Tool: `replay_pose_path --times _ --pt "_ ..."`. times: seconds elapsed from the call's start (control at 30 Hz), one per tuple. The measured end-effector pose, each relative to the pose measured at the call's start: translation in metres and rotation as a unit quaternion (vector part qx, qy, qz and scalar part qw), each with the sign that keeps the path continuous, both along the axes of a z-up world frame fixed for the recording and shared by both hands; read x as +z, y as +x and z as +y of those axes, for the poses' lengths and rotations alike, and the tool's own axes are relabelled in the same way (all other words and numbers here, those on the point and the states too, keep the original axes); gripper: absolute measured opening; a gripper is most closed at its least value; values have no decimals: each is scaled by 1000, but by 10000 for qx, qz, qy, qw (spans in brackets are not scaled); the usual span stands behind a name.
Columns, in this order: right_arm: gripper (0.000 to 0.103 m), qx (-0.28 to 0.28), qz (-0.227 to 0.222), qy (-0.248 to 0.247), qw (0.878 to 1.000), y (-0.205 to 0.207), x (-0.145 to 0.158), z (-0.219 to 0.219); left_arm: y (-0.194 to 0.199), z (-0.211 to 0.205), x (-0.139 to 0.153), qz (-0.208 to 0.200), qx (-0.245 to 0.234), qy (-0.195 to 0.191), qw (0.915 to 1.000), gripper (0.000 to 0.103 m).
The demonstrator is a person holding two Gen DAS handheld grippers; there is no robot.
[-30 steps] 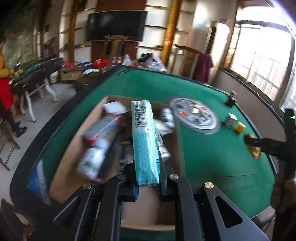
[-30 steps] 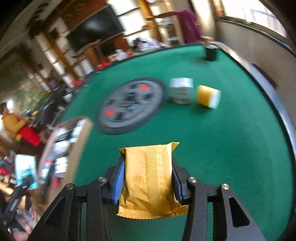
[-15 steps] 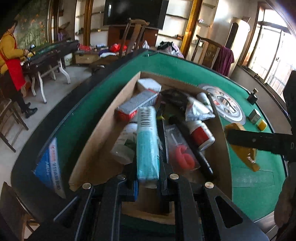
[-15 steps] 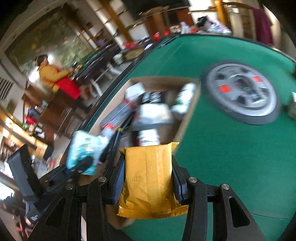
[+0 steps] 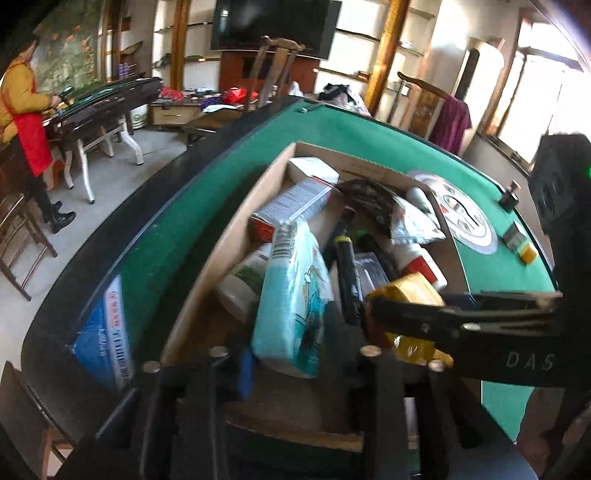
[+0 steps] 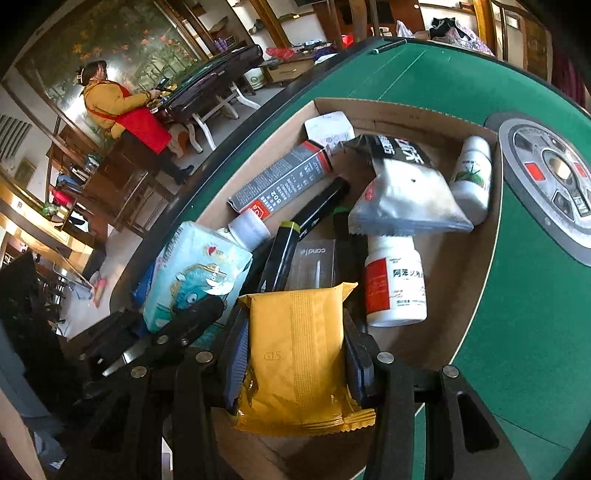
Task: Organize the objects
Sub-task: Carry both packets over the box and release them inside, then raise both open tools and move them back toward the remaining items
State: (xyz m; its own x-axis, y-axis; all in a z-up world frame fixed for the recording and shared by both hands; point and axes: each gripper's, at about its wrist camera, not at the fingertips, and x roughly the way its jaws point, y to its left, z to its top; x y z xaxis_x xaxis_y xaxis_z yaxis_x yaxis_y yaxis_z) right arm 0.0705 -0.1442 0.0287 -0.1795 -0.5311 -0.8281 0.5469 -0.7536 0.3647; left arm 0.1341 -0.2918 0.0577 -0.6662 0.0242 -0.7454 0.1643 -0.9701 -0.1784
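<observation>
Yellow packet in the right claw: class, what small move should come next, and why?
Probably ease the right claw open and let the yellow packet drop. The packet is pinched between the pads and already hangs over the near end of the cardboard box. The left claw has just been opening, and its blue tissue pack leans loose inside the box.

Person in yellow top w/ red apron [image 6: 122, 107] at side table [image 5: 107, 99], wall TV [image 5: 273, 26], wooden chair [image 5: 273, 70]
</observation>
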Motion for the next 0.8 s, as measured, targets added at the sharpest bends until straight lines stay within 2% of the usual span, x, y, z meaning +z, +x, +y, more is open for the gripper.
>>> replay_pose_path --times 0.03,0.17,0.3,0.4,0.57,0.8 --pt "50 -20 -10 -16 10000 0 0 0 1 -4 2 13 65 70 10000 49" --pt "51 -54 -67 -79 9999 -1 2 5 6 -17 6 79 246 339 9991 71" --pt "51 -61 -43 -164 9998 1 6 8 12 -16 16 198 333 332 9987 76" --pt "52 30 -122 -312 9994 5 9 12 16 -15 26 330 425 288 9981 84" --pt "61 -24 77 -484 9988 11 23 31 19 5 49 513 450 -330 9971 87" --pt "69 -456 493 -512 9964 13 44 76 20 56 79 834 74 -1174 9895 90"
